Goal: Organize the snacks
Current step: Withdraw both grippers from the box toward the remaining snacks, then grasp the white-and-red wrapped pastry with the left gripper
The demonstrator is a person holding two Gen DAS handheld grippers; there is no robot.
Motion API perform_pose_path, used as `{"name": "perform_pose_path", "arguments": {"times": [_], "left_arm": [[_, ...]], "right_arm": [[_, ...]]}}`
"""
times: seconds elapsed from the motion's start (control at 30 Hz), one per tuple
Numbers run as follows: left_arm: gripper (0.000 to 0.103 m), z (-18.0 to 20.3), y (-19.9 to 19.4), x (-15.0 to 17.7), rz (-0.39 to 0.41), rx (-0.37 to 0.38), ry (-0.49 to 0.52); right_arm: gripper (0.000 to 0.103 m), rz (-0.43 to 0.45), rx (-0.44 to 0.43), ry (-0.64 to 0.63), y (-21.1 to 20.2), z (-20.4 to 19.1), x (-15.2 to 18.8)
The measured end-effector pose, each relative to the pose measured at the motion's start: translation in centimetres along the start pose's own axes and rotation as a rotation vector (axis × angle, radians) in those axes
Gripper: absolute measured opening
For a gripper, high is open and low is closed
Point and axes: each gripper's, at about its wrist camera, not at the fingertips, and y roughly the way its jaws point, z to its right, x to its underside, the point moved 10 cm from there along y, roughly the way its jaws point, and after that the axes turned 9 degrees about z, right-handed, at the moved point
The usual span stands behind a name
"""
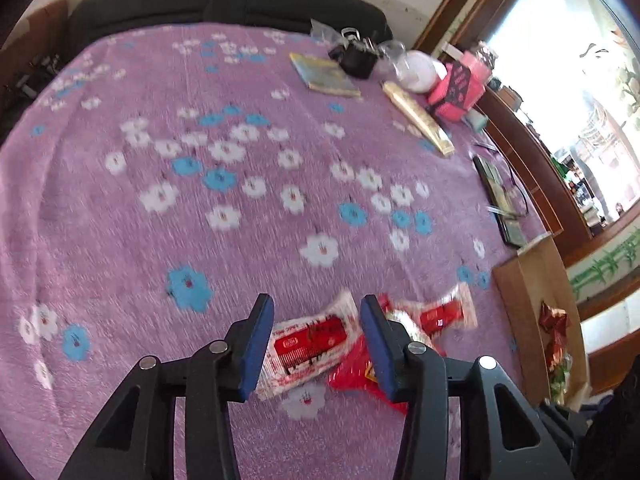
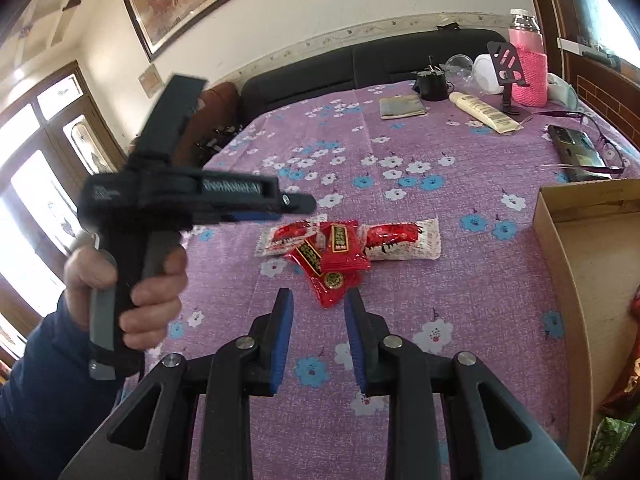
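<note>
The left tongs [image 1: 318, 344], held in a hand [image 2: 132, 296], are seen part open above the snack packets [image 2: 340, 256] heaped on the bed [image 2: 440, 280]; the right tongs [image 2: 318, 332], narrowly parted, hold nothing beside a cardboard box [image 2: 576, 280].

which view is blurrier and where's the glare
Left wrist view: motion-smeared throughout, the purple floral bedspread streaked, the window at right blown out white. Right wrist view: mostly sharp; only the left hand-held gripper blurs, with bright window glare at far left.
</note>
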Motion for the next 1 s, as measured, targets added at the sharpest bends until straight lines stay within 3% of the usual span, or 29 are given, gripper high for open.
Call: {"name": "perform_pose_path", "arguments": {"times": [0.2,0.33,0.43,0.57,0.63,0.67,0.83,1.0], "left_arm": [[0.048,1.1,-1.5,2.9,-0.046,0.036,0.087],[0.048,1.1,-1.7,3.3,-0.019,-0.038,0.136],[0.048,1.8,-1.4,3.7,0.000,-0.085,0.232],[0.048,2.1,-0.9,3.7,0.055,-0.208,0.336],[0.042,2.2,-0.9,3.5,0.088,-0.229,0.319],[0.032,2.3,-1.0,3.6,0.093,-0.227,0.314],[0.029,0.7,-2.3,4.0,0.092,-0.350,0.285],[0.028,-2.1,-3.3,3.4,0.130,-0.345,0.150]], "right_arm": [[0.025,0.021,-0.035,0.025,-0.2,0.2,-0.3],[0.025,0.013,-0.043,0.047,0.1,0.5,-0.1],[0.025,0.029,-0.037,0.057,-0.2,0.9,-0.4],[0.025,0.032,-0.034,0.088,-0.1,1.7,-0.6],[0.025,0.025,-0.035,0.093,0.0,1.9,-0.5],[0.025,0.023,-0.031,0.093,0.1,2.0,-0.4],[0.025,0.018,-0.016,0.103,0.3,2.7,-0.3],[0.028,0.006,-0.005,0.107,0.7,2.9,0.0]]}}
